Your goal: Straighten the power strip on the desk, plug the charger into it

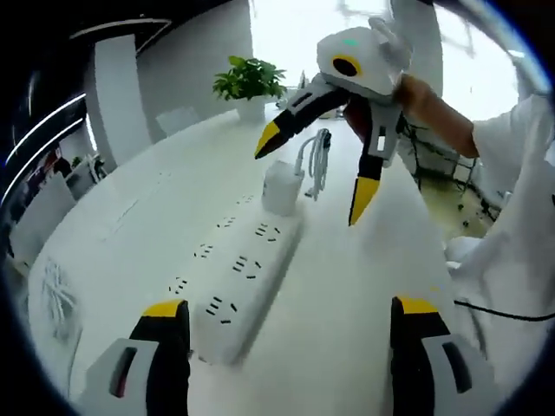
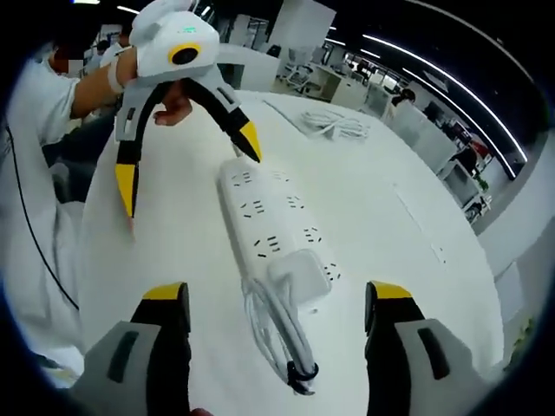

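Both tools, left tool (image 2: 186,156) and right tool (image 1: 316,178), spread wide over the power strip (image 1: 247,277), its long axis running between them

White charger (image 2: 295,270) plugged into power strip (image 2: 260,217)

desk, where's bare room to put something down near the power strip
The desk is bare on the far side of the power strip, toward the loose cable bundle, and along its near edge by the person's sleeve. It is crowded at the charger and its coiled cord, between both open tongs.
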{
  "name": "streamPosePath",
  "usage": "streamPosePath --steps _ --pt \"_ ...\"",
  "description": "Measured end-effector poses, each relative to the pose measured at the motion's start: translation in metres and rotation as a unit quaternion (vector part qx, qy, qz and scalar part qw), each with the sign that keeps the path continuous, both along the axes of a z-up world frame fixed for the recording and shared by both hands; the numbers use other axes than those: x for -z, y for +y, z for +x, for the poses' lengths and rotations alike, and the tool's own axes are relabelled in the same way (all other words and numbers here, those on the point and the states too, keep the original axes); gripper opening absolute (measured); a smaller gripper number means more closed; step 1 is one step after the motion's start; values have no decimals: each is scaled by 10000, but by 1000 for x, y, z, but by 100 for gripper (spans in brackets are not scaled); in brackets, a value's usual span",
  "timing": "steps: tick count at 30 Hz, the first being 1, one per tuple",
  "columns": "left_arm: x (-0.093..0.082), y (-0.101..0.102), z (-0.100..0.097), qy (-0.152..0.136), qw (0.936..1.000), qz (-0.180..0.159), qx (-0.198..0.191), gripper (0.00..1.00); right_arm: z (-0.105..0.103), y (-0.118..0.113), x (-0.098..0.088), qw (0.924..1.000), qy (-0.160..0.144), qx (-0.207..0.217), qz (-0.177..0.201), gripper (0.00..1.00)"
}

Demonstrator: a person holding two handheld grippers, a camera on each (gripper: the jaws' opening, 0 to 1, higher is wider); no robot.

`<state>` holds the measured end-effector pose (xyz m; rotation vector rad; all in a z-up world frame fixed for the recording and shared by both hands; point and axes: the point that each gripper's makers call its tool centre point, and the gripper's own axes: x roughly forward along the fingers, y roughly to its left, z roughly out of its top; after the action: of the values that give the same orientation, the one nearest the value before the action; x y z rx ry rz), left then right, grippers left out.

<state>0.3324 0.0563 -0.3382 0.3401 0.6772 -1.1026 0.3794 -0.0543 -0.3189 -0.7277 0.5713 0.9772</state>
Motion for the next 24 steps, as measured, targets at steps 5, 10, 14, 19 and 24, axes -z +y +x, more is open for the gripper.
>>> streamPosePath --steps 5,10,14,19,24 --pt "0 10 -6 -208 9996 176 -120 96 -1 -4 1 9997 61 153 173 89" --pt "-2 16 -15 -202 9994 33 -268 96 -8 -8 -1 9987 104 319 394 93" --pt "0 23 -19 -215 9992 61 -346 96 -10 -16 -4 9983 -54 419 409 93" --pt "-12 33 -16 -385 9959 -223 -783 96 -16 -25 -10 9959 -124 604 659 93" --pt "-12 39 -18 -513 9944 -124 -912 96 -13 -35 -6 9920 -81 869 908 92"
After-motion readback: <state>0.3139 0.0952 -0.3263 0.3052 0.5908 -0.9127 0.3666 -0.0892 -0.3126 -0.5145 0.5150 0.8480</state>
